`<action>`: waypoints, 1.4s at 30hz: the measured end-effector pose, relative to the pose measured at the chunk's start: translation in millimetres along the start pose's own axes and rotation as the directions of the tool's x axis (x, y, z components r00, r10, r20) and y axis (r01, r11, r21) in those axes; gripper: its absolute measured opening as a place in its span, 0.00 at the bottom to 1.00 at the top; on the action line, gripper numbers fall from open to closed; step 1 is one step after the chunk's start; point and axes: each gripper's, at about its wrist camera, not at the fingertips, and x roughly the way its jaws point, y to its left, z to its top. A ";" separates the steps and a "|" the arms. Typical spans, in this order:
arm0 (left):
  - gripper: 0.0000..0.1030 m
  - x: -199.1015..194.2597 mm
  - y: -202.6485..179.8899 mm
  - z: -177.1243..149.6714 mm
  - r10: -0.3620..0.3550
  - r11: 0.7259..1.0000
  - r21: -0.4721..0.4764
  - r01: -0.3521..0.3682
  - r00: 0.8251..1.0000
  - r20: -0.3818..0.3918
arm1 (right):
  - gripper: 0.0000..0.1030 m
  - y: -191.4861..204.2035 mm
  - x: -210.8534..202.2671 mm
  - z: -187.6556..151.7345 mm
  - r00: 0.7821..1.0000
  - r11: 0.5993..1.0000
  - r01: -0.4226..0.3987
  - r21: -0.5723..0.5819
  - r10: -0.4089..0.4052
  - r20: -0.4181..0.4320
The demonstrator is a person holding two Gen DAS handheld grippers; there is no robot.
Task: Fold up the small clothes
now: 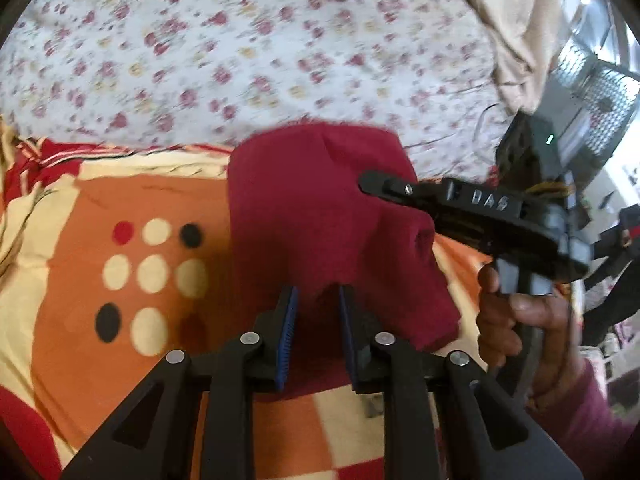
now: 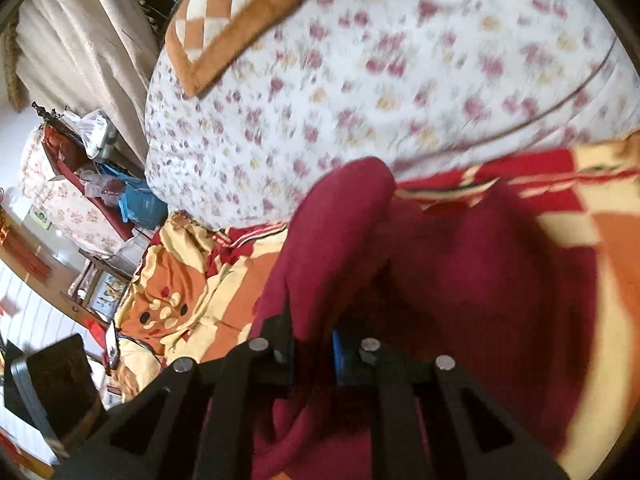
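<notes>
A maroon knit garment [image 1: 320, 216] lies on an orange, cream and red patterned blanket [image 1: 120, 272]. My left gripper [image 1: 318, 300] holds the garment's near edge between its blue pads, jaws narrowly apart on the cloth. My right gripper shows in the left wrist view [image 1: 368, 182], reaching over the garment from the right in a person's hand. In the right wrist view the right gripper [image 2: 312, 336] is shut on a raised fold of the maroon garment [image 2: 460, 264], which bunches up between the fingers.
A white floral bedsheet [image 1: 240, 60] covers the bed beyond the blanket. An orange checked cushion [image 2: 240, 12] lies at the far end. A beige curtain [image 2: 80, 48] and cluttered furniture [image 2: 88, 168] stand beside the bed.
</notes>
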 end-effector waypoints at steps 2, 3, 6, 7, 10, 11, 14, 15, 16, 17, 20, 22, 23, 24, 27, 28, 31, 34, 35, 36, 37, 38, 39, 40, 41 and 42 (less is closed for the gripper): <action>0.15 -1.2 -3.3 4.6 -0.018 1.000 -0.011 0.018 1.000 0.004 | 0.13 -16.8 -17.5 5.5 0.998 0.998 0.062 0.004 -0.062 0.007; 0.15 1.9 -5.0 6.9 -0.012 1.000 -0.009 0.012 1.000 0.001 | 0.13 -24.3 -22.4 6.6 0.996 0.996 0.088 0.010 -0.088 0.012; 0.15 22.3 -9.9 9.8 0.051 0.999 0.009 -0.051 0.998 -0.021 | 0.13 -57.8 -31.5 10.2 0.986 0.984 0.167 0.060 -0.167 -0.005; 0.15 32.4 -10.5 9.0 0.062 0.998 0.018 -0.062 0.997 -0.038 | 0.13 -64.8 -29.3 9.9 0.979 0.977 0.205 0.059 -0.204 -0.014; 0.15 60.9 -14.8 3.4 0.103 0.994 0.058 -0.097 0.989 -0.111 | 0.14 -76.6 -23.5 3.4 0.948 0.947 0.316 0.060 -0.312 -0.068; 0.15 64.8 -16.4 1.0 0.119 0.992 0.066 -0.112 0.986 -0.114 | 0.18 -73.7 -28.0 1.2 0.947 0.947 0.317 0.053 -0.314 -0.064; 0.15 67.7 -21.2 -5.6 0.169 0.982 0.108 -0.158 0.981 -0.099 | 0.37 -57.0 -48.6 -2.9 0.942 0.942 0.336 0.027 -0.334 -0.039; 0.15 67.3 -21.8 -6.0 0.168 0.981 0.111 -0.157 0.981 -0.096 | 0.41 -49.9 -52.6 -3.8 0.948 0.948 0.318 0.021 -0.318 -0.025; 0.15 66.7 -21.7 -6.3 0.167 0.982 0.109 -0.156 0.981 -0.096 | 0.49 -44.1 -59.0 -6.2 0.957 0.957 0.291 0.015 -0.290 -0.009; 0.15 66.4 -21.2 -6.6 0.165 0.982 0.105 -0.155 0.982 -0.096 | 0.50 -37.6 -63.6 -10.8 0.964 0.964 0.265 0.004 -0.265 -0.002; 0.16 67.9 -19.9 -7.0 0.164 0.983 0.103 -0.154 0.982 -0.096 | 0.40 -23.2 -52.7 -31.4 0.959 0.959 0.271 -0.088 -0.277 -0.065; 0.18 68.3 -16.2 -10.2 0.150 0.986 0.092 -0.141 0.984 -0.095 | 0.22 -20.5 -47.2 -48.9 0.920 0.912 0.371 -0.175 -0.387 -0.066; 0.19 68.6 -14.5 -11.2 0.142 0.987 0.084 -0.134 0.985 -0.099 | 0.22 -26.4 -47.9 -57.3 0.912 0.907 0.386 -0.169 -0.403 -0.075; 0.20 68.6 -13.9 -12.0 0.137 0.989 0.077 -0.129 0.985 -0.103 | 0.22 -32.9 -51.5 -63.6 0.918 0.916 0.375 -0.143 -0.388 -0.082; 0.20 65.0 -15.1 -8.8 0.134 0.990 0.061 -0.128 0.986 -0.101 | 0.22 -35.3 -66.9 -73.4 0.919 0.918 0.368 -0.150 -0.384 -0.095; 0.20 63.3 -16.8 -6.6 0.140 0.989 0.062 -0.135 0.986 -0.090 | 0.22 -33.2 -72.0 -72.2 0.920 0.920 0.360 -0.153 -0.378 -0.104; 0.20 60.2 -22.9 -1.5 0.171 0.983 0.073 -0.167 0.984 -0.041 | 0.24 -26.2 -90.2 -57.3 0.938 0.937 0.330 -0.114 -0.339 -0.067; 0.21 67.0 -23.0 0.9 0.188 0.980 0.076 -0.184 0.982 -0.037 | 0.31 -11.5 -93.3 -38.6 0.931 0.920 0.362 -0.150 -0.366 0.006; 0.23 68.9 -23.1 0.5 0.192 0.979 0.079 -0.189 0.981 -0.030 | 0.31 -7.5 -88.0 -34.4 0.919 0.905 0.390 -0.167 -0.393 0.019; 0.25 69.8 -23.8 -0.2 0.197 0.977 0.083 -0.194 0.980 -0.022 | 0.31 -4.6 -81.9 -30.1 0.911 0.893 0.410 -0.183 -0.413 0.026; 0.25 71.2 -24.4 -1.1 0.202 0.976 0.092 -0.200 0.979 -0.015 | 0.31 -2.8 -74.8 -27.3 0.907 0.888 0.418 -0.192 -0.421 0.026; 0.26 72.4 -24.8 -1.7 0.205 0.974 0.099 -0.203 0.979 -0.013 | 0.31 -3.4 -65.0 -25.6 0.908 0.890 0.413 -0.195 -0.418 0.017; 0.26 73.5 -25.1 -2.2 0.210 0.973 0.105 -0.207 0.978 -0.011 | 0.31 -3.8 -59.2 -25.1 0.909 0.891 0.411 -0.194 -0.416 0.011; 0.27 74.1 -25.3 -2.2 0.212 0.972 0.109 -0.209 0.977 -0.010 | 0.31 -6.0 -51.7 -25.9 0.906 0.889 0.416 -0.191 -0.423 0.005; 0.27 74.5 -25.1 -2.2 0.210 0.972 0.111 -0.208 0.978 -0.008 | 0.31 -10.7 -43.2 -28.1 0.894 0.879 0.440 -0.185 -0.447 0.002; 0.28 74.5 -24.8 -2.0 0.207 0.973 0.110 -0.204 0.978 -0.007 | 0.31 -14.5 -39.5 -30.1 0.885 0.870 0.457 -0.184 -0.465 0.002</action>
